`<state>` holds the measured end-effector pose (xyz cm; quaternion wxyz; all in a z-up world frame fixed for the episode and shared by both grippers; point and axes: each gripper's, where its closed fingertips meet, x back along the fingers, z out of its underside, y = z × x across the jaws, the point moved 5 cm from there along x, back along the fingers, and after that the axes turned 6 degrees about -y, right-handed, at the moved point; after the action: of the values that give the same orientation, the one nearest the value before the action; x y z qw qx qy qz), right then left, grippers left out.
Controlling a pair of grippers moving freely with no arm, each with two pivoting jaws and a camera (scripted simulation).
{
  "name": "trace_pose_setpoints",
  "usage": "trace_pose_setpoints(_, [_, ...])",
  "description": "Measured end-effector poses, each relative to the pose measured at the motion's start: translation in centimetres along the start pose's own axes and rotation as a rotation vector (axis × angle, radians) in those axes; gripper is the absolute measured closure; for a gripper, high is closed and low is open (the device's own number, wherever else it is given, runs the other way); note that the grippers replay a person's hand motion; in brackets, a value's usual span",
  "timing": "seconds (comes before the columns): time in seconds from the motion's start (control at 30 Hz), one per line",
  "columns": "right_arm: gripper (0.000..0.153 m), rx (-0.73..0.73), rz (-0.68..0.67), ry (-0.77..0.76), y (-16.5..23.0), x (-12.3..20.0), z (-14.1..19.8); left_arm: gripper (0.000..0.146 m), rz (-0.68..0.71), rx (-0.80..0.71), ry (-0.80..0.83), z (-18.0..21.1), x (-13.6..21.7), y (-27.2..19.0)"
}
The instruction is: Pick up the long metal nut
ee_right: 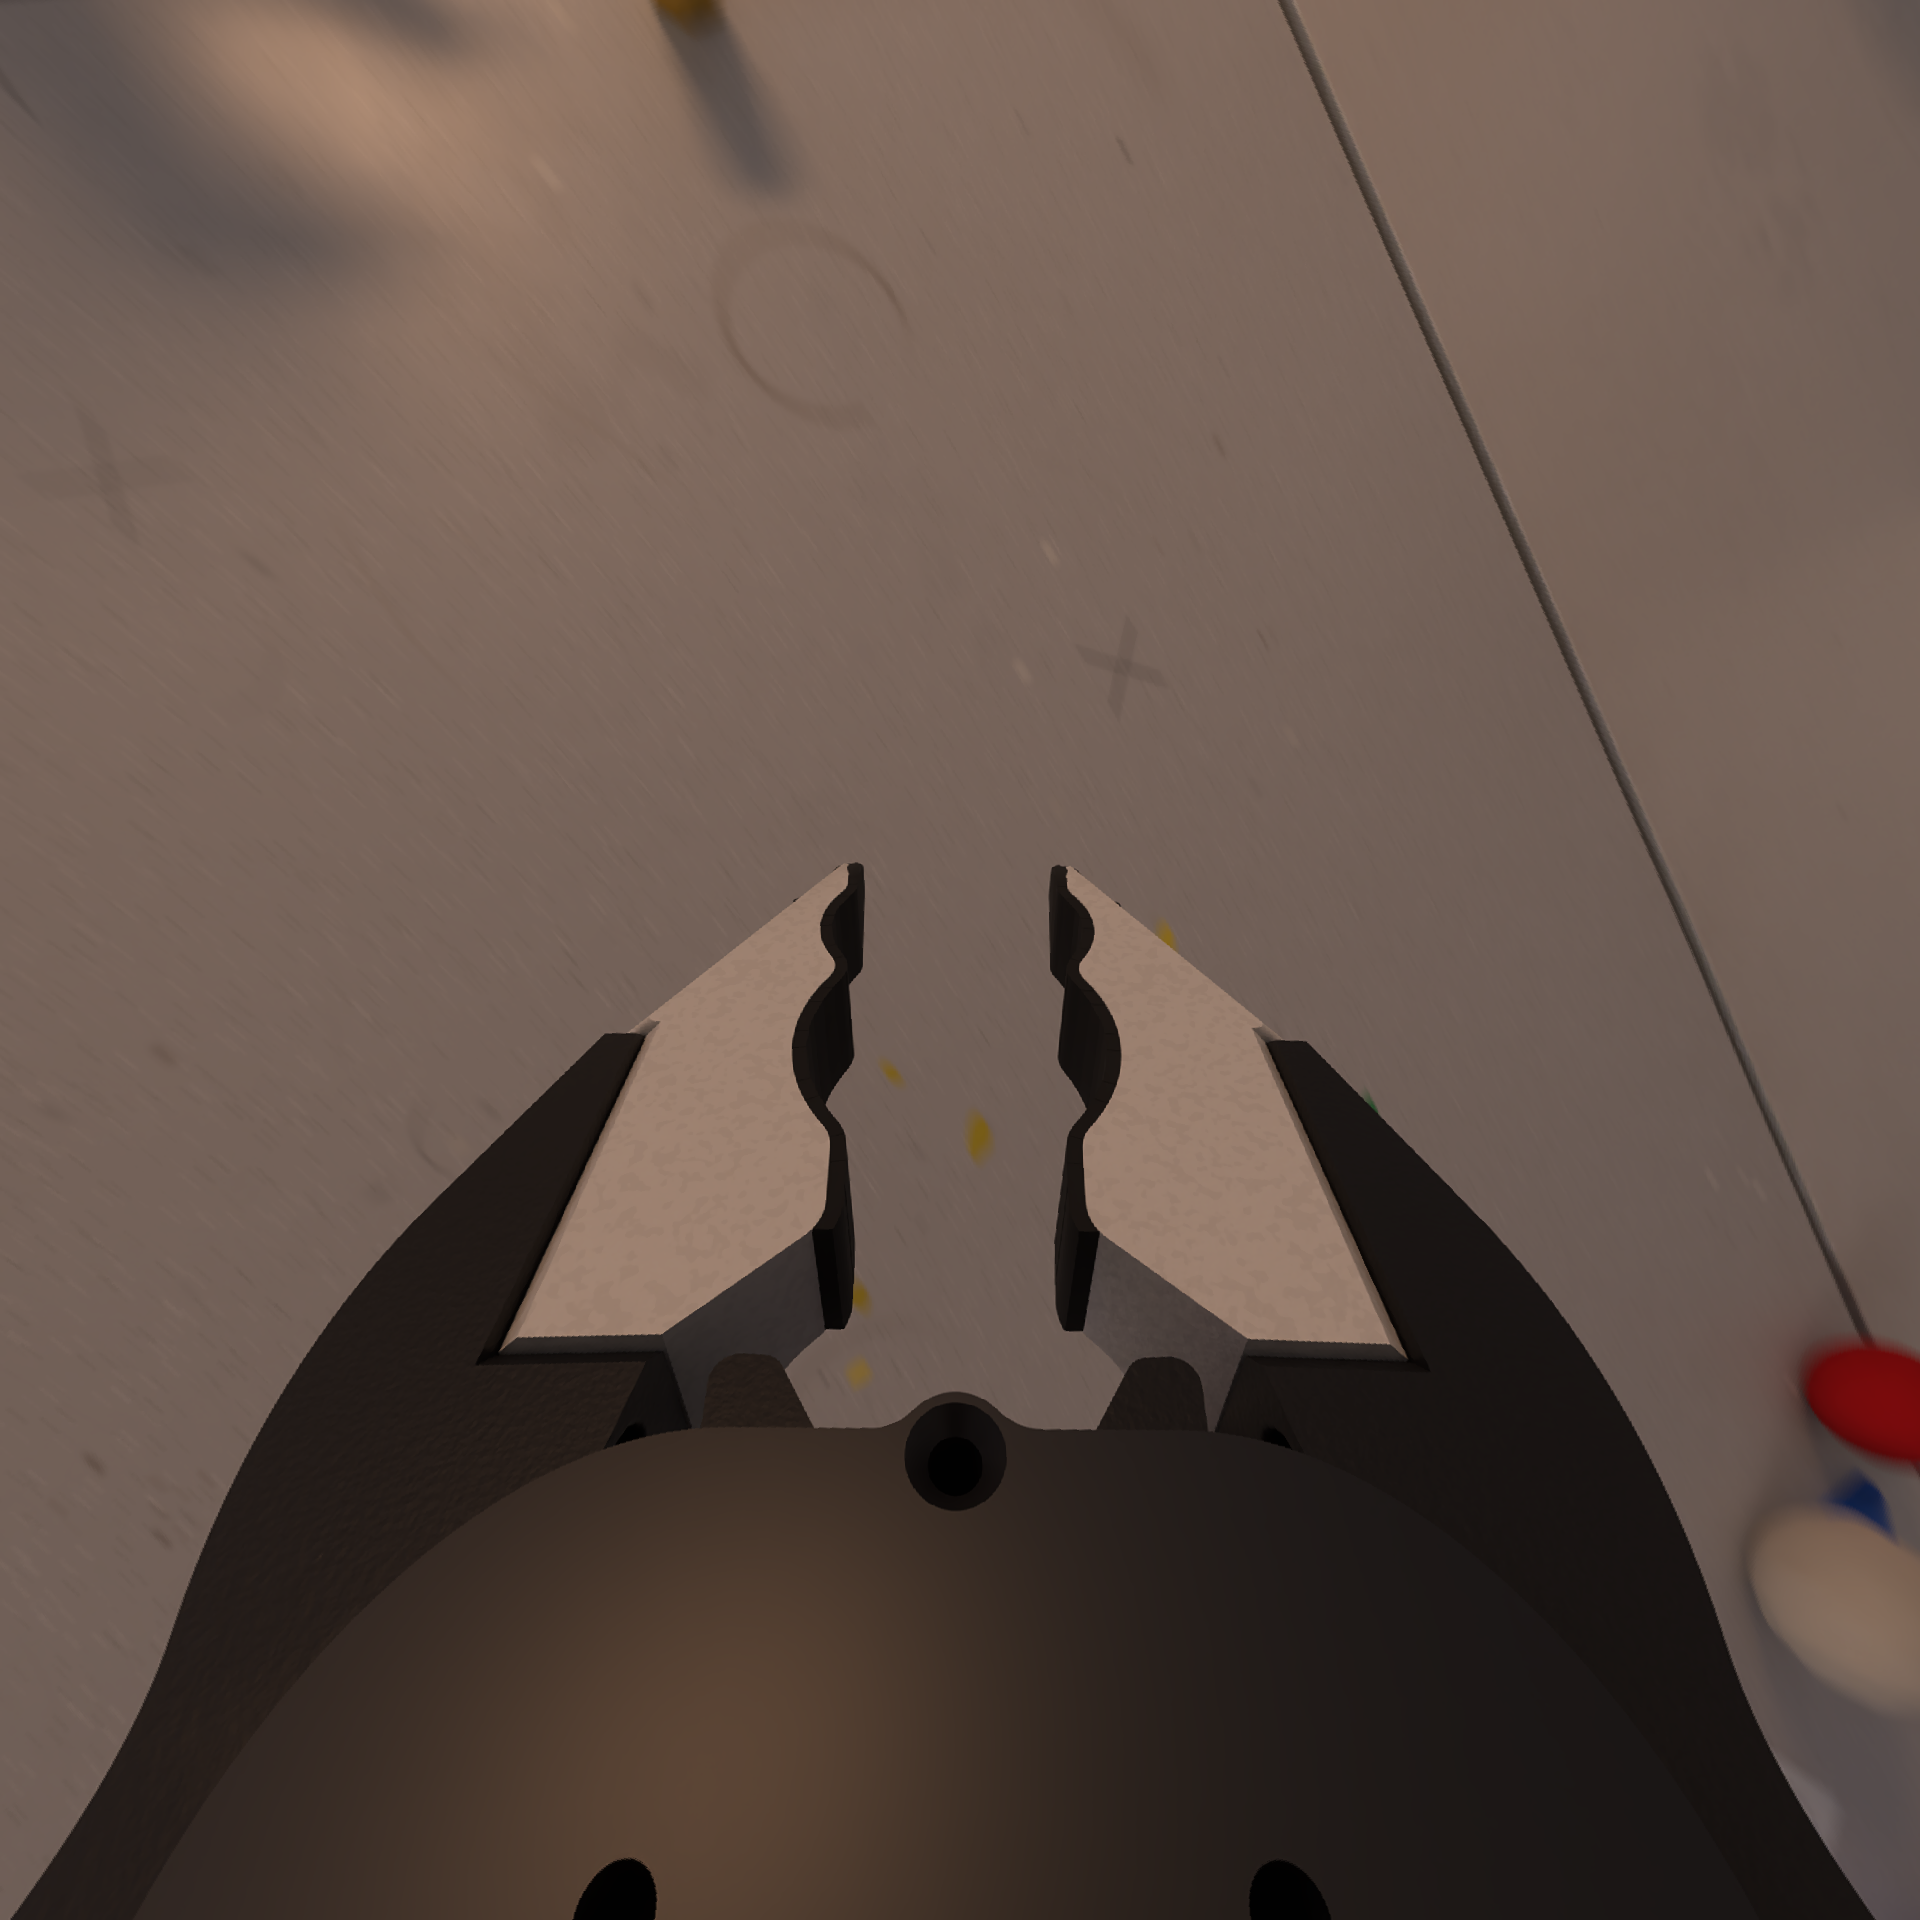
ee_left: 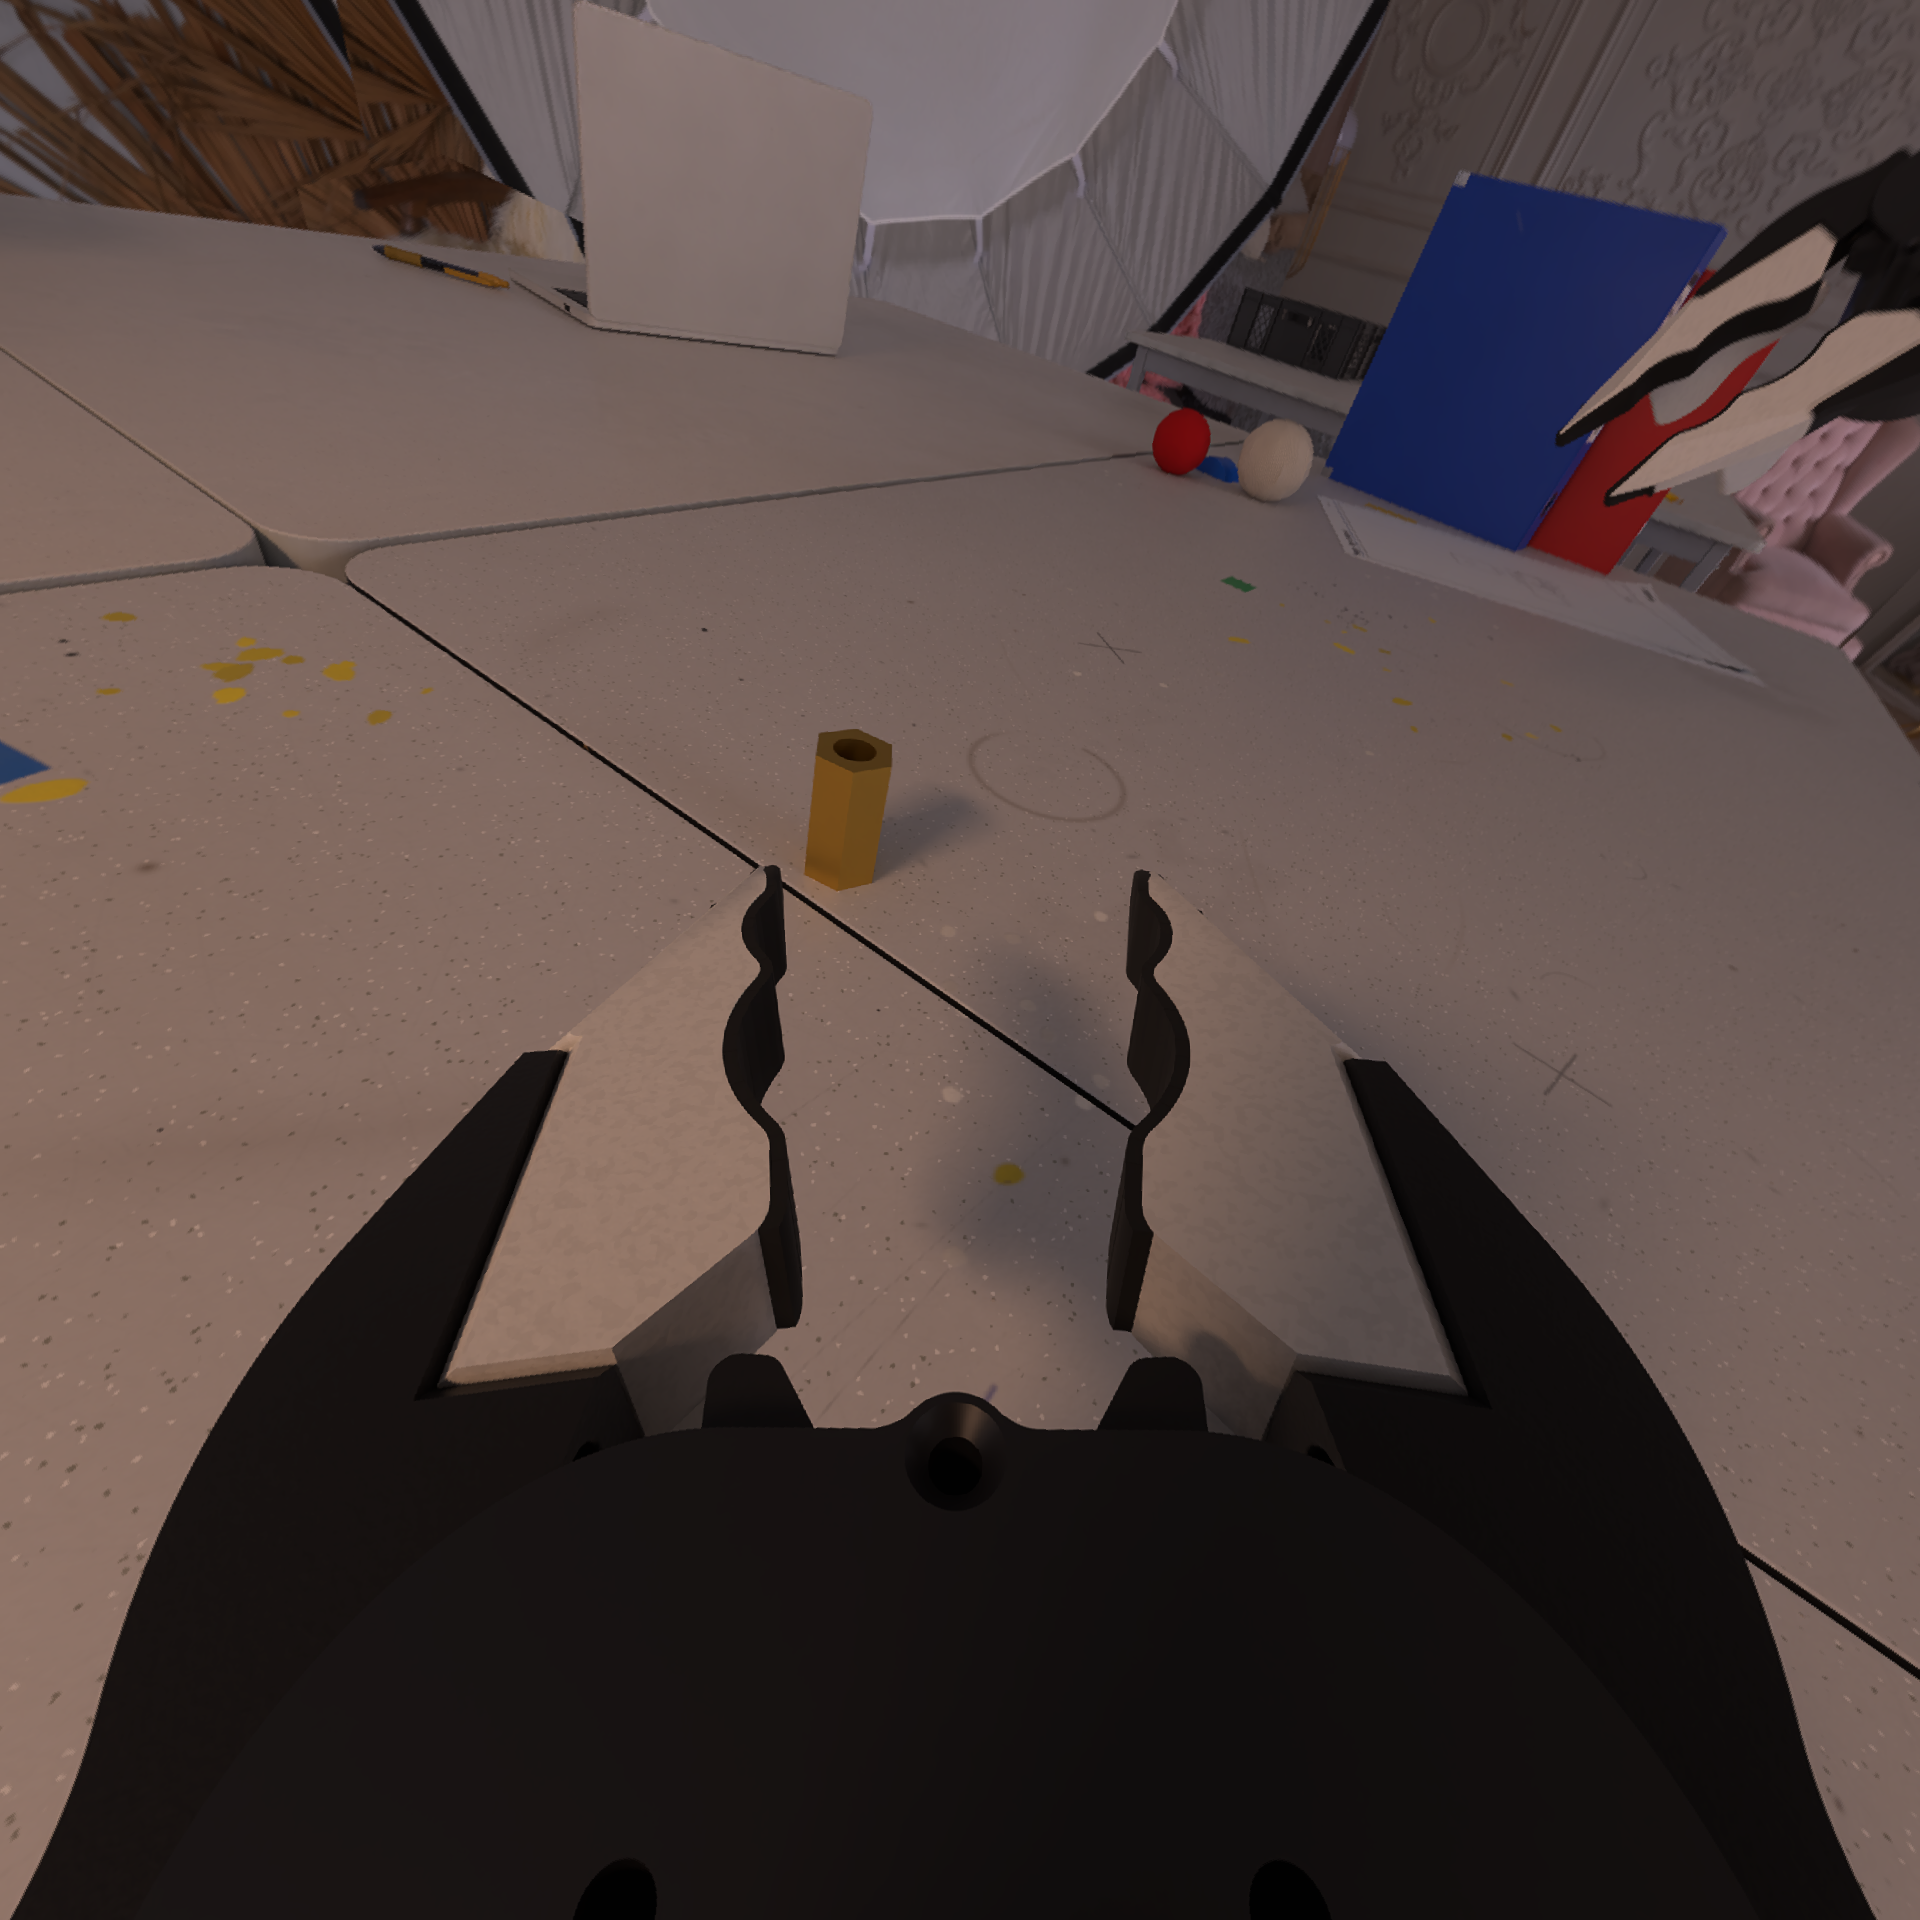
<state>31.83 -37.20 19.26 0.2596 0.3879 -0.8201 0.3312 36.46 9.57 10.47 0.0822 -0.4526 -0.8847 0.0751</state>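
Brass-coloured hex, standing on end: that's my long metal nut (ee_left: 848, 808), upright on the pale table (ee_left: 1351, 831), bore facing up, just past the dark seam (ee_left: 935, 987) between two tabletops. In the left wrist view it sits just ahead of the left gripper (ee_left: 954, 878), a little off toward the left finger's side, not yet between the fingertips. My left jaws are spread wide with nothing in them, plenty of room for that hex body.

Right gripper (ee_right: 954, 868) hangs over bare table, jaws parted more narrowly, also empty. I see it from the left camera too, up at the far right near the blue folder (ee_left: 1507, 353). At the top edge of the right view a blurred yellow speck with a shadow may be the nut; too smeared to say for sure.

Handling, as I read it: solid metal, so rigid and likely dense for its size, no give under the pads, and smooth flats that could slip. Tall and narrow on a small base means a nudge from one fingertip could topple it. I'd take it on two opposite flats, around mid-height, with the fingers centred first.
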Motion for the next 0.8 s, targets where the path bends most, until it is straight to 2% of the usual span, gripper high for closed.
trace_pose_setpoints(0.17, [0.120, 0.011, -0.098, -0.101, 6.0, -5.8, -8.5, 0.079, 0.004, -0.049, 0.034, 0.3, -0.7, -1.1])
trace_pose_setpoints(0.3, [0.119, 0.019, -0.105, -0.084, 7.9, -12.5, -12.9, 0.079, 0.006, -0.072, 0.053, 0.5, -1.2, -1.6])
trace_pose_setpoints(0.4, [0.115, -0.007, -0.149, -0.031, 7.9, -17.5, -14.7, 0.079, 0.002, -0.076, 0.056, 0.6, -1.2, -1.7])
trace_pose_setpoints(0.5, [0.106, -0.011, -0.203, 0.044, 7.7, -20.9, -15.3, 0.079, 0.006, -0.057, 0.045, 0.5, -1.1, -1.5])
trace_pose_setpoints(0.8, [0.101, 0.031, -0.349, 0.131, 6.8, -26.6, -19.6, 0.079, 0.026, -0.019, 0.033, 0.4, -1.0, -1.3])
